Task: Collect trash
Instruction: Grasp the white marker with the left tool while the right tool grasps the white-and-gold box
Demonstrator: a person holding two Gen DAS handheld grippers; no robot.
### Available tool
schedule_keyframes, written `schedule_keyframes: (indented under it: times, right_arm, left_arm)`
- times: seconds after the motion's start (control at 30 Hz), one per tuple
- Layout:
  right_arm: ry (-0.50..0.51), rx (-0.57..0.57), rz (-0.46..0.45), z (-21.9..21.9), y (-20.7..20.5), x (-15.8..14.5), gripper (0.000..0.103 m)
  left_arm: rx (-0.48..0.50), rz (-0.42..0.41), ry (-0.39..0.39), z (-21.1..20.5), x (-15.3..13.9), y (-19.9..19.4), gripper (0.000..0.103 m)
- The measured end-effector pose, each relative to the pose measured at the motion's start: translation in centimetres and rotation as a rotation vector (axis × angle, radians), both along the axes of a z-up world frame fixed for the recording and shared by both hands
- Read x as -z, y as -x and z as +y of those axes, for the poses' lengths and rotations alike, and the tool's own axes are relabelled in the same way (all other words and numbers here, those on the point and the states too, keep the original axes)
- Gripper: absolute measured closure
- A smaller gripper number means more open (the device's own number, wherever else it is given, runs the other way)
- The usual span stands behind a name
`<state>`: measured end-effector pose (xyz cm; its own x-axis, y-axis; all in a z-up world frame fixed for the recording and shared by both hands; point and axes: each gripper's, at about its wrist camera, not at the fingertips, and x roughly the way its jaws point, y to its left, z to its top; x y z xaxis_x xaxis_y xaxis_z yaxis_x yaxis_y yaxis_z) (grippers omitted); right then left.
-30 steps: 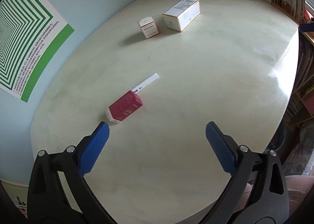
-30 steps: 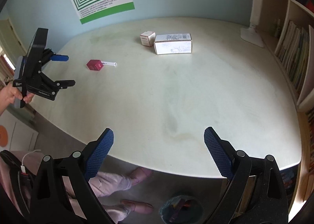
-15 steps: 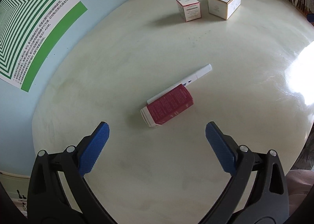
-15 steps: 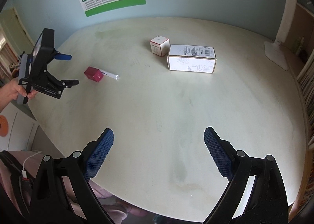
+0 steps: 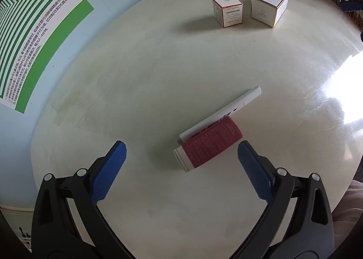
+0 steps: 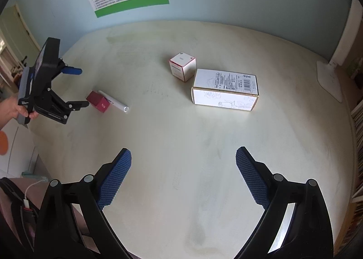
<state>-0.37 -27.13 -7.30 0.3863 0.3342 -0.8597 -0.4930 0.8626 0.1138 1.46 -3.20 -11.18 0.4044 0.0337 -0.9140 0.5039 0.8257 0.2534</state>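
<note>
A: So, nearest first: the left gripper [image 5: 182, 153] has its blue pads spread wide with nothing between them, and the red box [image 5: 208, 145] lies on the table [image 5: 136, 77] right in front of the gap, a little toward the right pad.

B: How would that box handle?

A: My guess is light, thin cardboard: stiff enough to pinch, easy to crush if squeezed hard. It lies on its side with a cream end cap facing the gripper and fine print over the red face. I'd take it across the two long side faces near the middle, where the walls should hold best.

B: And the white stick beside it?

A: The white tube [image 5: 221, 115] rests against the box's far long edge, touching it as far as I can tell, and runs on past it. Smooth and round, so it will likely roll if the box gets nudged.

B: Further back?

A: A small white cube box [image 5: 228, 13] with red edging, and just beside it the long white box [image 6: 224, 90] with gold edges, line drawings and a barcode. Both stand well apart from the red one.

B: The other hand?

A: The right gripper [image 6: 183, 163] hovers over bare table near the front edge, also wide open and empty.
</note>
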Motion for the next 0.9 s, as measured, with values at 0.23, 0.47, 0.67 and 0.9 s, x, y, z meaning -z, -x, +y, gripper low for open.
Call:
schedule_keyframes:
  times: [0.23,0.47,0.67,0.9]
  right_arm:
    - [0.023,-0.065,-0.003,-0.5,-2.9,-0.2,0.011]
    - [0.066,-0.180,-0.001,-1.3,-7.0,0.5,0.011]
    - [0.146,-0.297,-0.003,-0.7,-10.2,2.7,0.011]
    - [0.242,-0.414,-0.001,0.9,-13.5,6.0,0.011]
  left_arm:
    - [0.070,0.023,-0.015,-3.5,1.0,-0.3,0.007]
    - [0.110,0.052,-0.073,-6.3,3.0,-1.3,0.007]
    - [0.108,0.072,-0.087,-6.5,4.0,-2.5,0.007]
    - [0.105,0.135,0.013,-5.5,4.0,-3.9,0.009]
